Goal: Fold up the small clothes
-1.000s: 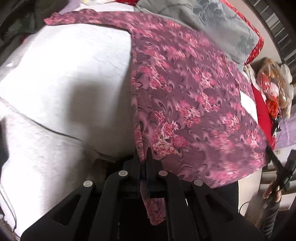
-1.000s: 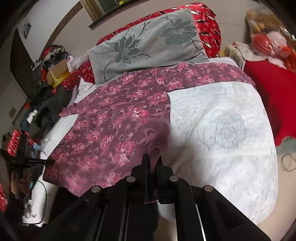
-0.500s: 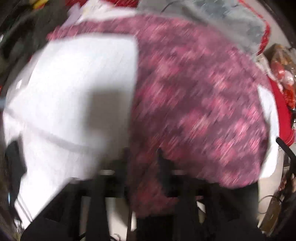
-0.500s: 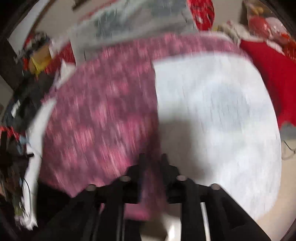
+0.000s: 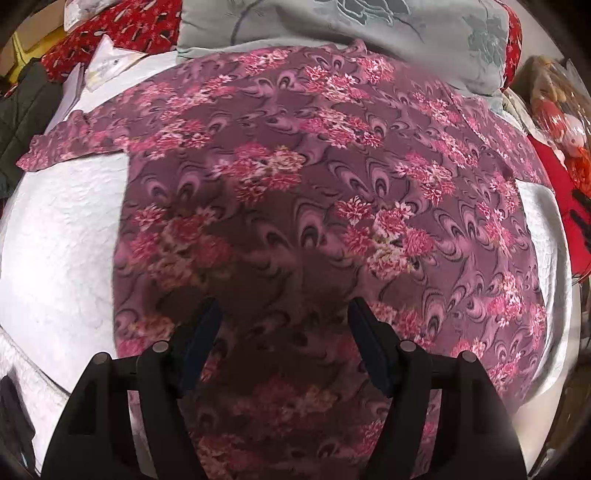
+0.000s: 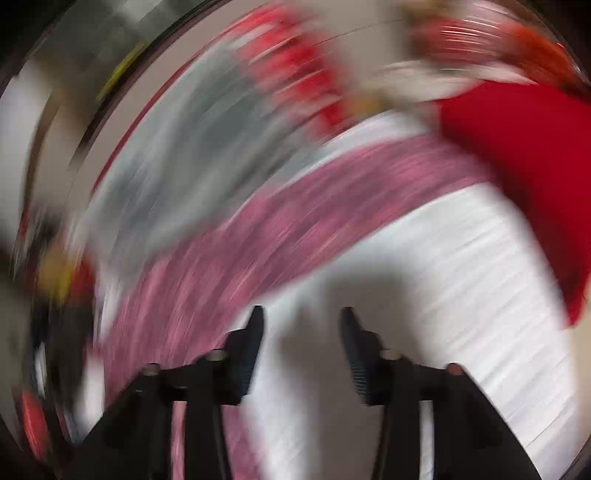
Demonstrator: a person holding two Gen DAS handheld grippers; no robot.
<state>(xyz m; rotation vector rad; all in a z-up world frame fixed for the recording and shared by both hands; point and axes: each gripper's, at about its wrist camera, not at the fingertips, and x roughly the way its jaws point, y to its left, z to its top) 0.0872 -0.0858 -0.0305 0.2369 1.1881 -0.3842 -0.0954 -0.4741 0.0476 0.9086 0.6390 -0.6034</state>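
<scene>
A purple garment with pink flowers (image 5: 314, 206) lies spread flat on the white quilted bed (image 5: 55, 240), one sleeve stretched out to the left. My left gripper (image 5: 284, 314) is open and empty, just above the garment's lower part. The right wrist view is heavily blurred by motion. There my right gripper (image 6: 302, 321) is open and empty over the white bed (image 6: 461, 295), with the garment (image 6: 258, 236) to its left and beyond.
A grey flowered pillow (image 5: 369, 22) and red patterned bedding (image 5: 122, 26) lie at the head of the bed. Red cloth (image 6: 517, 155) and toys (image 5: 554, 110) sit at the right. Dark clothing (image 5: 22, 110) lies at the left edge.
Both grippers were shut on the garment's lower edge a second ago; both have let go and opened. The garment now lies flat. The right gripper is swinging fast to the right.
</scene>
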